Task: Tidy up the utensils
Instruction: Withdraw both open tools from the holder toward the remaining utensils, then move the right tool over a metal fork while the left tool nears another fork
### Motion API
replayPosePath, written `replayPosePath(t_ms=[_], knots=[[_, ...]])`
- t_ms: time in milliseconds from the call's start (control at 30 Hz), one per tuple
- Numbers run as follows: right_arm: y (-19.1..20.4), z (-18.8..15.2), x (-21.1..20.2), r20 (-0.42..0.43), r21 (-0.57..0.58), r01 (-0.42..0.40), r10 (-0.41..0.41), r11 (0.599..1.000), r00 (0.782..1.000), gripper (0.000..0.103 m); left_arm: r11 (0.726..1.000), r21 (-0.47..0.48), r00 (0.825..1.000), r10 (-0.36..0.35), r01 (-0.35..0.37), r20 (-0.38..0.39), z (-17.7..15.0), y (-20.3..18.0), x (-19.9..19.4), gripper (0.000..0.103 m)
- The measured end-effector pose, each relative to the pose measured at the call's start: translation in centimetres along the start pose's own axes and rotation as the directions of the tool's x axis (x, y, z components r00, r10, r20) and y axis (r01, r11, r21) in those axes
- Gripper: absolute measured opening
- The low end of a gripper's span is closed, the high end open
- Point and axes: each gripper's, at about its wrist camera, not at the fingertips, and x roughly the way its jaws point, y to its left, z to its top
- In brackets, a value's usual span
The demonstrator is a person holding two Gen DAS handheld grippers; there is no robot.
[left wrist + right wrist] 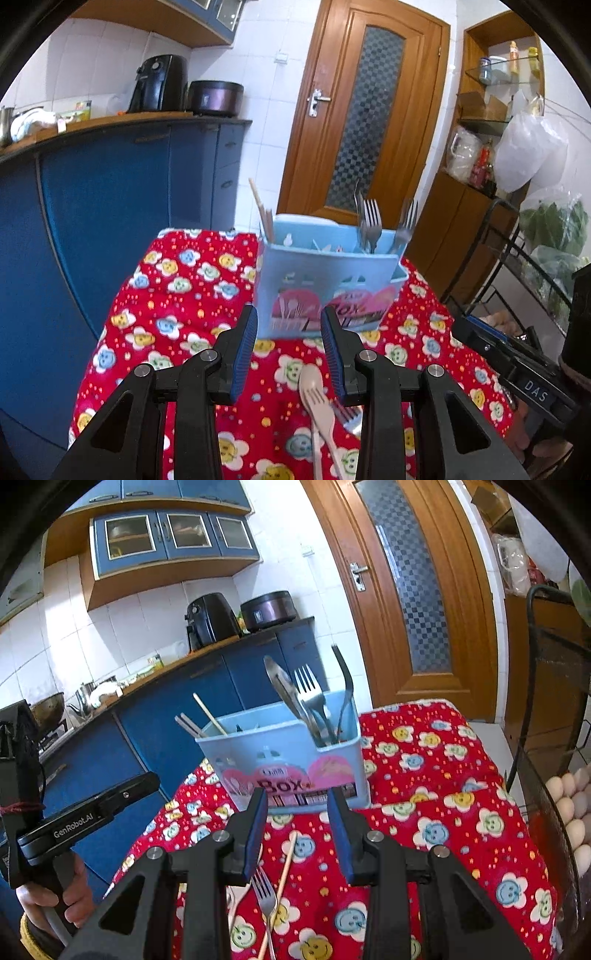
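left gripper [289,332] jaws apart, empty | right gripper [298,814] same | spoon [312,384], fork [263,888], chopstick [284,878] lie on cloth [443,775] below them | box [295,760] with forks [372,221] stands ahead

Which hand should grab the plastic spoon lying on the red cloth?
Probably the left. The left gripper is open and empty, and the plastic spoon lies right below its gap. In the right gripper view, a metal fork and chopstick lie closer instead.

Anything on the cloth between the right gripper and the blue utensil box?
Right wrist view: only bare cloth separates right gripper from box.
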Motion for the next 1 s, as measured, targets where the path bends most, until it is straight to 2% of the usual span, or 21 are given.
replayPosePath(t_ms=[267, 467, 733, 1000], knots=[[0.1, -2.0, 0.7, -0.068, 0.008, -0.012, 0.013, 1.0, 0.998, 0.036, 1.0, -0.019, 0.999, 0.006, -0.007, -0.046, -2.1, 0.7, 0.5, 0.036], [0.7, -3.6, 2.2, -0.139, -0.005, -0.032, 0.031, 0.999, 0.99, 0.036, 0.999, -0.029, 0.996, 0.036, -0.038, -0.085, -3.7, 1.6, 1.1, 0.036], [1.9, -5.1, 4.5, -0.223, -0.024, -0.08, 0.073, 0.996, 0.972, 0.036, 0.996, -0.056, 0.989, 0.062, -0.07, -0.134, -5.1, 3.0, 1.9, 0.036], [3.1, -5.9, 7.2, -0.314, -0.092, -0.104, 0.07, 0.99, 0.947, 0.036, 0.993, -0.082, 0.984, 0.077, -0.091, -0.158, -5.9, 4.4, 2.3, 0.036]])
